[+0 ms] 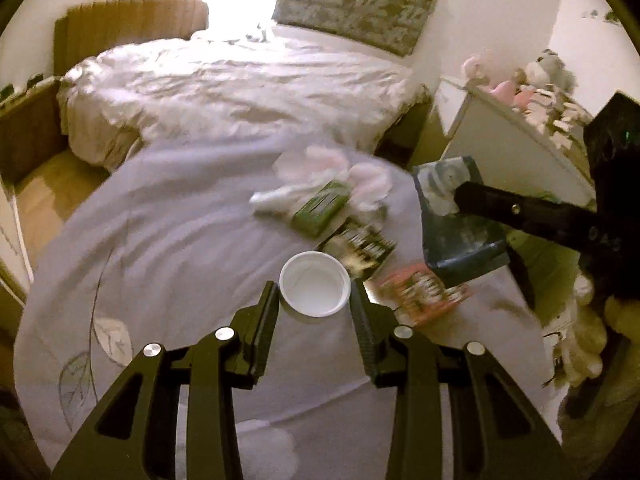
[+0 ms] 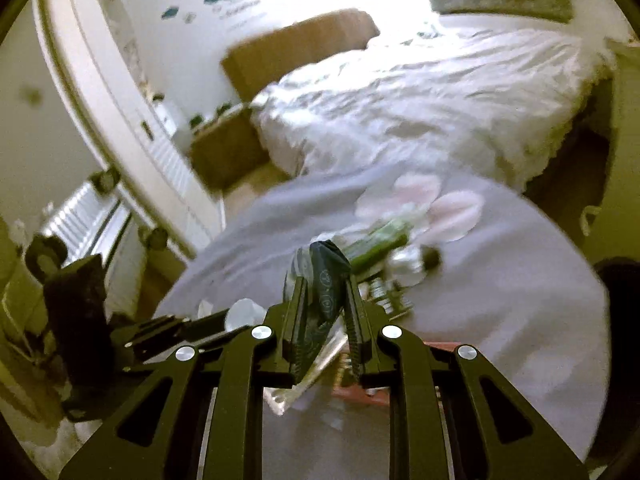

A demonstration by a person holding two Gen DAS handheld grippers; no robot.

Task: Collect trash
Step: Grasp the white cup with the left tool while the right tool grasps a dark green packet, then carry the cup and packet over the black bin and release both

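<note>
My left gripper (image 1: pixel 315 290) is shut on a white paper cup (image 1: pixel 315 288), one finger on each side of its rim, above the grey bedspread (image 1: pixel 168 216). My right gripper (image 2: pixel 325 280) is shut on a dark blue wrapper (image 2: pixel 326 280); in the left wrist view that wrapper (image 1: pixel 456 220) hangs above the bed at the right. Other trash lies on the bed: a green packet (image 1: pixel 320 208), a black printed packet (image 1: pixel 362 246), a red printed packet (image 1: pixel 424 290) and a white tube (image 1: pixel 272 198).
A second bed with a white duvet (image 1: pixel 240 80) stands behind. A white cabinet (image 1: pixel 516 140) with soft toys on top is at the right. A white door and radiator (image 2: pixel 92 216) show at the left of the right wrist view.
</note>
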